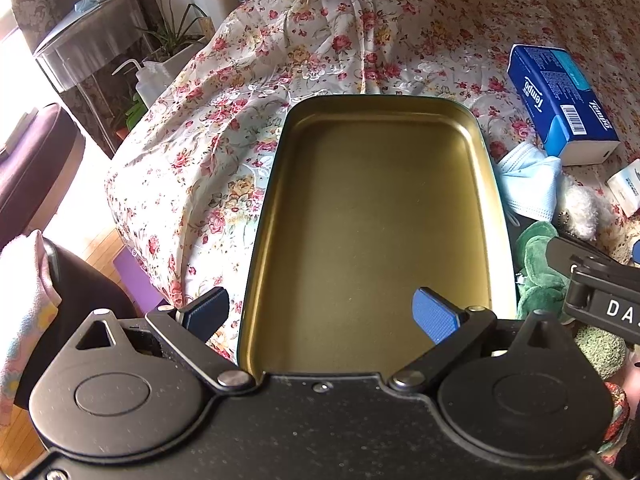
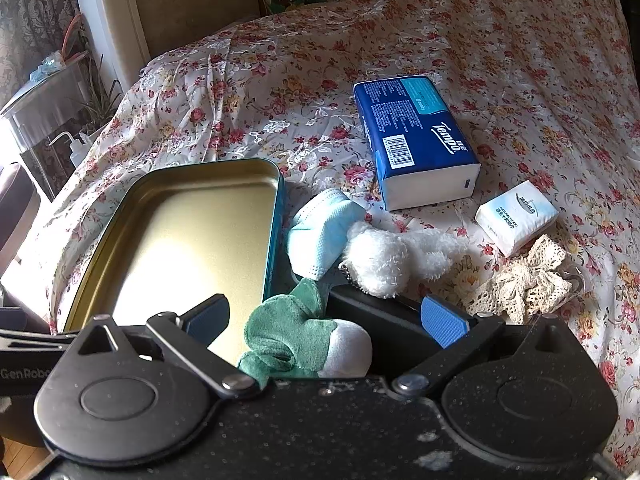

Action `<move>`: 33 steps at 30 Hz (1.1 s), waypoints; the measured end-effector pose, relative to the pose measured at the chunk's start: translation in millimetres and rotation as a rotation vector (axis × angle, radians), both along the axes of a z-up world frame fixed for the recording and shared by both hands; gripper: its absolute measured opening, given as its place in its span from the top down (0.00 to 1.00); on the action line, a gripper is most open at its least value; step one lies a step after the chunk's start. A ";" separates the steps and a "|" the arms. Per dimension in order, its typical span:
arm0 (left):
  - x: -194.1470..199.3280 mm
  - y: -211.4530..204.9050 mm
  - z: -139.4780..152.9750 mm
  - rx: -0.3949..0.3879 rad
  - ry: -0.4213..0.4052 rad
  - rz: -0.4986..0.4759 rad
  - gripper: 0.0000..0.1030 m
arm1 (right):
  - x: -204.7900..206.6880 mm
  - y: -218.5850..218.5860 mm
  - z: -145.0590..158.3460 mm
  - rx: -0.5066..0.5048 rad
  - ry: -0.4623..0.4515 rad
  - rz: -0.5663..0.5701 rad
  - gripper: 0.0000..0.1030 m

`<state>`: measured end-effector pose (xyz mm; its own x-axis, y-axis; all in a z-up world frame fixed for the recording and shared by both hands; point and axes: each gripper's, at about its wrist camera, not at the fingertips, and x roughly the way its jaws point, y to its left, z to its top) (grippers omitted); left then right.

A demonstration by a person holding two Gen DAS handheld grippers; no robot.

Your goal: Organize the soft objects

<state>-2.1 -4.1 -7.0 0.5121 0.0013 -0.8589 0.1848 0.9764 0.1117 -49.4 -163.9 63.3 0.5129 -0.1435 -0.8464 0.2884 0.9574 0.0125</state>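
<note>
An empty gold-lined tin tray (image 1: 372,216) lies on the floral bedspread; it also shows in the right wrist view (image 2: 180,232). My left gripper (image 1: 326,314) is open, its fingers straddling the tray's near left rim. My right gripper (image 2: 328,320) is open, with a green and white plush toy (image 2: 296,340) lying between its fingers; the jaws do not touch it. The same green plush (image 1: 538,276) shows right of the tray. A light blue face mask (image 2: 320,232), a white fluffy plush (image 2: 384,256) and a cream lace piece (image 2: 524,280) lie beyond.
A blue Tempo tissue pack (image 2: 416,140) and a small white tissue pack (image 2: 516,216) lie on the bed (image 2: 520,60). A black object (image 2: 384,320) sits under the right gripper. Left of the bed stand a glass side table (image 1: 92,52), potted plants and a squeeze bottle (image 1: 146,80).
</note>
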 end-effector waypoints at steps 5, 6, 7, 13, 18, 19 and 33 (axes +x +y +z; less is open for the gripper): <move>-0.1 0.0 0.1 -0.002 0.001 0.002 0.07 | -0.1 0.2 0.0 0.000 0.001 0.000 0.00; -0.1 0.0 0.1 -0.001 0.001 0.002 0.07 | -0.2 0.2 0.0 0.000 0.000 0.000 0.00; -0.1 0.1 0.1 -0.001 0.001 0.001 0.07 | -0.3 0.1 0.0 0.000 0.000 0.001 0.00; -0.2 -0.2 0.4 -0.002 0.003 0.001 0.07 | -0.2 0.1 -0.1 0.000 0.000 0.000 0.00; -0.7 -0.3 -0.1 -0.003 0.006 0.002 0.07 | -0.2 0.5 0.0 0.001 0.001 0.000 0.00; -0.8 -0.2 -0.5 -0.003 0.007 0.003 0.07 | -0.1 0.5 -0.1 0.002 0.001 0.000 0.00; -0.2 0.7 -1.9 -0.005 0.015 0.006 0.07 | -0.2 1.3 -0.6 0.005 0.004 0.003 0.00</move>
